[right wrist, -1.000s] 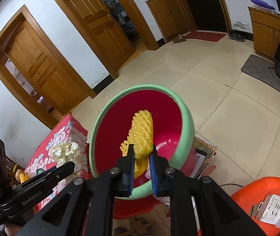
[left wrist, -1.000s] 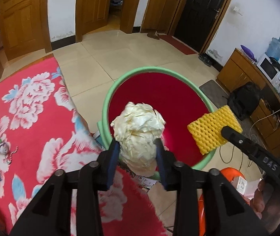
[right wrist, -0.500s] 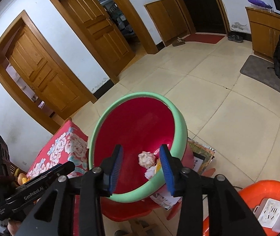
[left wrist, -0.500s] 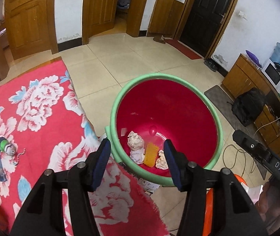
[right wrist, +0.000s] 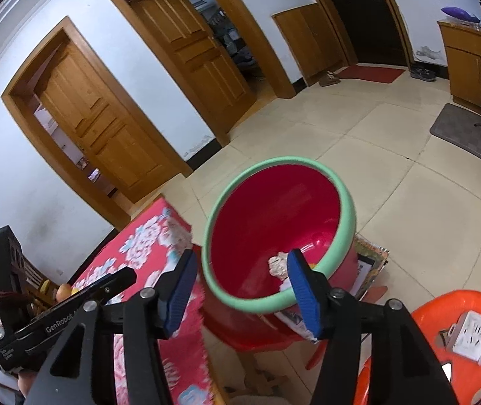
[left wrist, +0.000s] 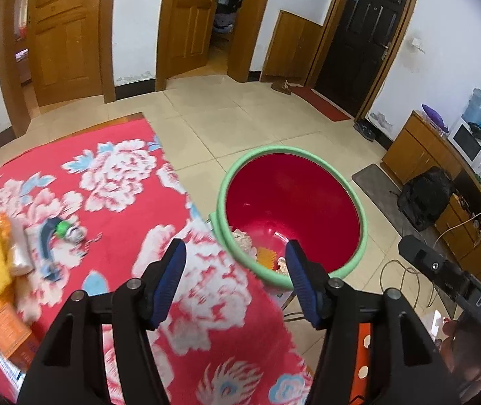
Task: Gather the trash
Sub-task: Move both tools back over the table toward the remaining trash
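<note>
The right gripper (right wrist: 238, 275) hangs above the near rim of a red bin (right wrist: 257, 226) with a green lip, its blue-padded jaws opening with nothing between them. A crumpled white wad (right wrist: 277, 264) lies at the bin's bottom. The left gripper (right wrist: 72, 307) juts in at lower left, over a red flowered cloth (right wrist: 146, 246). An orange stool (right wrist: 443, 307) carrying a white socket (right wrist: 473, 337) stands at lower right.

One basin (left wrist: 240, 168); two paper wads (right wrist: 277, 265); three doors (left wrist: 68, 30).
</note>
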### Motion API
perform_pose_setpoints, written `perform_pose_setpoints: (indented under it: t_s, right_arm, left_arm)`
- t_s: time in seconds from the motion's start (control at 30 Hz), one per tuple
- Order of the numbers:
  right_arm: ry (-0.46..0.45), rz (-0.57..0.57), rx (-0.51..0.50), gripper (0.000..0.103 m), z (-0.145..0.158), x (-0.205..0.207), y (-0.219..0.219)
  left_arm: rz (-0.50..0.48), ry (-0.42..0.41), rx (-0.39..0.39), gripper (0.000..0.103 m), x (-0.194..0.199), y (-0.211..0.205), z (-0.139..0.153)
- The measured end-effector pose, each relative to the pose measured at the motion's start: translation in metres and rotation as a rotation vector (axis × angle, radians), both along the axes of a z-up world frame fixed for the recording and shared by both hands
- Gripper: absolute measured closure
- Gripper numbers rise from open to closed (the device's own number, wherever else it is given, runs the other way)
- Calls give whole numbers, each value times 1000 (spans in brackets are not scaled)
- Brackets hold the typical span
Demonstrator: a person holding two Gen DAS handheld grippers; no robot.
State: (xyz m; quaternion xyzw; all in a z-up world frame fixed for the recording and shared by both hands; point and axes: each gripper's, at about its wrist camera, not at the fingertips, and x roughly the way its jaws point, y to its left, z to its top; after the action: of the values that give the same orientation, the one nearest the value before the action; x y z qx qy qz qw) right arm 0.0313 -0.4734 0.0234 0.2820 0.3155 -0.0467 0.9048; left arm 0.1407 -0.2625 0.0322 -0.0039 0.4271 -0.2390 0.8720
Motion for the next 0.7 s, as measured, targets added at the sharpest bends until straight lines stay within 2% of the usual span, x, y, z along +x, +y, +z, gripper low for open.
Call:
perform_pose_setpoints:
  t_s: [0.27,0.7]
  right_arm:
    - [2,88,9,43,7,-8,44]
    - [15,201,4,42,6,-13,109]
  left_arm:
    - [84,-16,-2,42,-21,55,17]
    - [249,-2,14,42,-42,159,13]
